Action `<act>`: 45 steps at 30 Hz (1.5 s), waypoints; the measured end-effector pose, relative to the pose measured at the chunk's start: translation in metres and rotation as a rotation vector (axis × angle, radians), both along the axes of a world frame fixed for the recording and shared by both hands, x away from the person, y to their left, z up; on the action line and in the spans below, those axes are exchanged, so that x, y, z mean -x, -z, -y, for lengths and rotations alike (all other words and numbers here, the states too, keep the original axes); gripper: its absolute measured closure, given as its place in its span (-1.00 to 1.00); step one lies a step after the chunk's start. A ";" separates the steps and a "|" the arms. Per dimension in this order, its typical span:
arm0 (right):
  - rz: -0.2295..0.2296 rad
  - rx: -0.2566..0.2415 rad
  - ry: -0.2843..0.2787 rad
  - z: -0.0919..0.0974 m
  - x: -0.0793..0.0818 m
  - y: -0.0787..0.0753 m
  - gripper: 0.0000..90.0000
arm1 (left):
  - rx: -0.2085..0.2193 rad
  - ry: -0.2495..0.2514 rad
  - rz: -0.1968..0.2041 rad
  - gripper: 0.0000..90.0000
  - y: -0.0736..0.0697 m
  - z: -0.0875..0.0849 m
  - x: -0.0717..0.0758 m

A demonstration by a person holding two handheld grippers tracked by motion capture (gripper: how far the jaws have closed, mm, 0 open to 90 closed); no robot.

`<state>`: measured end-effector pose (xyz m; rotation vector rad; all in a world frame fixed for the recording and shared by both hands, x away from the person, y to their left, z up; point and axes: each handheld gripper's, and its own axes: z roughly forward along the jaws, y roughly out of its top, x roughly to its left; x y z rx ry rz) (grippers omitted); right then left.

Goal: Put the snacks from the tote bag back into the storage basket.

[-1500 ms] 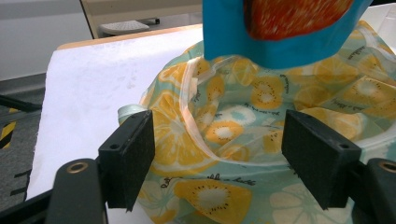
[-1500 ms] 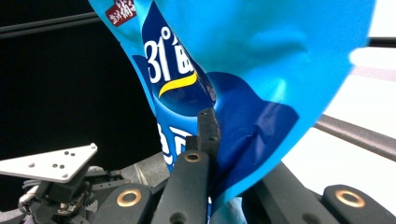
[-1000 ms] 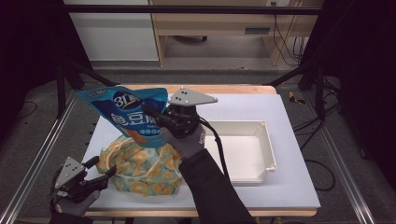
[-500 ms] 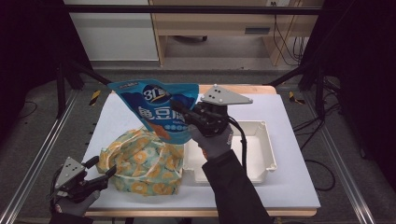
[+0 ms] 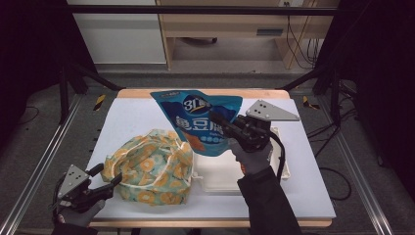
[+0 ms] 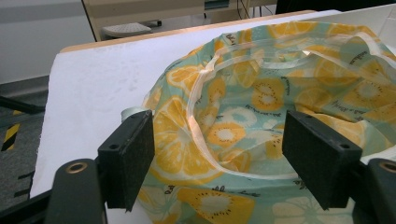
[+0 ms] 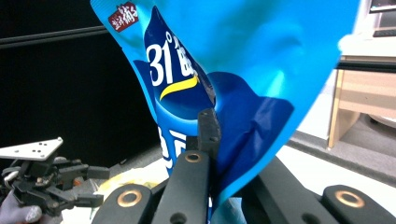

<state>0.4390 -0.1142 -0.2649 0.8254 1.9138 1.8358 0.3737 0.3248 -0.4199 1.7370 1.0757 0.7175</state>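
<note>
A blue snack bag hangs in the air above the table, and my right gripper is shut on its lower right part. In the right gripper view the bag rises over the closed jaws of that gripper. A soft cloth bag with an orange-slice print lies at the front left of the table. My left gripper stands open at its left edge. In the left gripper view the cloth bag lies ahead of and partly between the wide jaws of the left gripper, untouched by the pads.
A white tray sits right of the cloth bag, partly behind the person's right hand and sleeve. The white table top has wooden edging at the back. Dark frame rails run along both sides. A wooden desk stands beyond.
My right gripper has carried the blue bag to the right, from over the cloth bag to over the tray's left part. The left gripper has stayed put.
</note>
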 end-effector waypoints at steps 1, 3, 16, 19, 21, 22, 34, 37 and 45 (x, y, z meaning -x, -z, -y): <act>-0.006 0.000 0.005 0.004 0.001 0.002 0.99 | 0.000 0.000 0.001 -0.44 0.000 0.000 0.000; -0.012 -0.003 0.012 0.012 0.002 0.008 0.99 | 0.000 0.001 0.003 -0.44 0.000 0.000 0.000; -0.058 -0.006 0.034 0.034 0.003 0.041 0.99 | 0.003 -0.004 0.012 -0.44 -0.001 0.000 0.001; -0.067 -0.008 0.031 0.035 0.002 0.049 0.99 | 0.004 -0.004 0.012 -0.44 -0.001 0.000 0.001; -0.074 -0.010 0.032 0.036 0.002 0.053 0.99 | 0.003 -0.004 0.012 -0.44 -0.001 0.000 0.001; -0.078 -0.010 0.033 0.036 0.002 0.056 0.99 | 0.004 -0.004 0.012 -0.44 -0.001 0.000 0.001; -0.121 0.022 0.035 0.033 0.000 0.077 0.99 | 0.006 -0.004 0.013 -0.44 -0.001 0.000 0.001; -0.129 0.030 0.034 0.032 0.001 0.083 0.99 | 0.005 -0.003 0.012 -0.44 -0.001 0.000 0.001; -0.161 0.044 0.028 0.035 0.000 0.099 0.99 | 0.001 -0.003 0.011 -0.44 -0.001 0.001 0.000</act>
